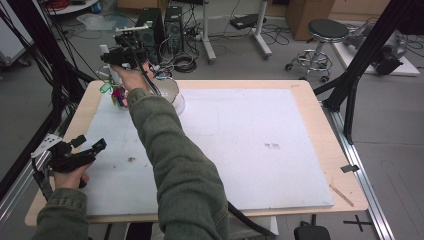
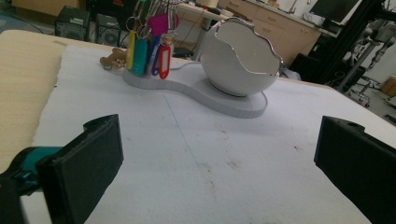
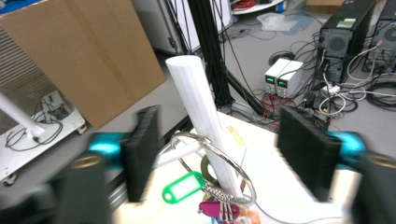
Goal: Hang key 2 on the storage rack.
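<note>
Wooden table (image 1: 320,125), covered over most of its top by a white foam sheet (image 1: 250,145), spans the centre of the high view. A person's sleeve (image 1: 175,165) runs from the bottom centre up to the upper left of that frame. There the right gripper (image 1: 122,54) sits over a white stand, next to a white egg-shaped bowl (image 1: 172,90) with a jagged rim.

In the left gripper view the bowl (image 2: 238,60) sits upper centre on the wide end of a flat white base (image 2: 219,100). The narrow end of the base, at upper left, carries the key tags (image 2: 149,51), a hanging bunch of yellow, teal, blue, red and pink plastic fobs.

In the right gripper view the white post (image 3: 203,116) of the stand rises tilted through the centre of the frame. A metal key ring (image 3: 219,161) circles the post at lower centre, and a green tag (image 3: 184,186) and a pink tag (image 3: 217,208) hang below it.

Right gripper (image 3: 224,149): jaws wide apart, one on each side of the post and ring, pads clear of both, nothing gripped.

Left gripper (image 1: 90,144), lower left of the high view: jaws spread wide, nothing between them. It rests low over the foam sheet, well apart from the stand.
</note>
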Tool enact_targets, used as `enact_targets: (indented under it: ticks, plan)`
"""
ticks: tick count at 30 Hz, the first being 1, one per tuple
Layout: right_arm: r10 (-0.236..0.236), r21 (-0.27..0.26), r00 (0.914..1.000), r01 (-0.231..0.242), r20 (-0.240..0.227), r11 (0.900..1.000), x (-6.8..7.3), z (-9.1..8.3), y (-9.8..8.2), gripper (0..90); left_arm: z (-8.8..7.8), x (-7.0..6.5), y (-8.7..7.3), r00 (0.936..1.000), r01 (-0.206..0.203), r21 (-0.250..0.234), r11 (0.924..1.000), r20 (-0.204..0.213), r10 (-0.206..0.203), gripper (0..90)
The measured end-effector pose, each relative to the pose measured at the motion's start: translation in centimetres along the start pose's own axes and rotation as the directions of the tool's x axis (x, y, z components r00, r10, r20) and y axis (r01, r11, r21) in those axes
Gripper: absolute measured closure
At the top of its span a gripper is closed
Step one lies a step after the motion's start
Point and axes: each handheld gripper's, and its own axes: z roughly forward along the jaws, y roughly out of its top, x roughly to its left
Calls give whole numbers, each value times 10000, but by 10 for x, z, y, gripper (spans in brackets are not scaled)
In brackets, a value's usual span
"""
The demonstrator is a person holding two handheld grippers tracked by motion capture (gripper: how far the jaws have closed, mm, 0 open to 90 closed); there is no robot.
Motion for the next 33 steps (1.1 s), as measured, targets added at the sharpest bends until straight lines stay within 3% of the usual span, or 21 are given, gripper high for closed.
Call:
enact_targets:
  ticks: [1, 8, 10, 12, 16, 23, 33]
  plan:
    - [-77, 241, 9999, 75, 82, 9997, -2, 1, 0, 97, 0, 0, 0, 10000, 11, -17, 10000, -10, -11, 17]
    - [-438, 366, 9988, 431, 195, 9984, -12, -11, -3, 95, 0, 0, 0, 10000, 2, -46, 10000, -59, -2, 17]
    - [-418, 302, 9990, 414, 152, 9987, -15, -17, -4, 87, 1, 0, 0, 10000, -11, -40, 10000, -73, 11, 17]
    - [-299, 429, 9992, 288, 252, 9987, -17, -20, -5, 21, 1, 0, 0, 10000, 31, -79, 10000, -82, -32, 17]
    - [-346, 654, 9988, 322, 357, 9973, -22, -29, -10, 21, 0, -1, 0, 10000, -60, -9, 10000, -54, 60, 17]
    - [-122, 491, 9990, 101, 431, 9987, -31, -51, -14, 10, -1, -2, 0, 10000, -84, -32, 10000, -42, 84, 17]
    - [-163, 482, 9985, 138, 527, 9987, -49, -73, -27, 10, -1, -3, 1, 9999, -90, -65, 9999, -58, 90, 17]
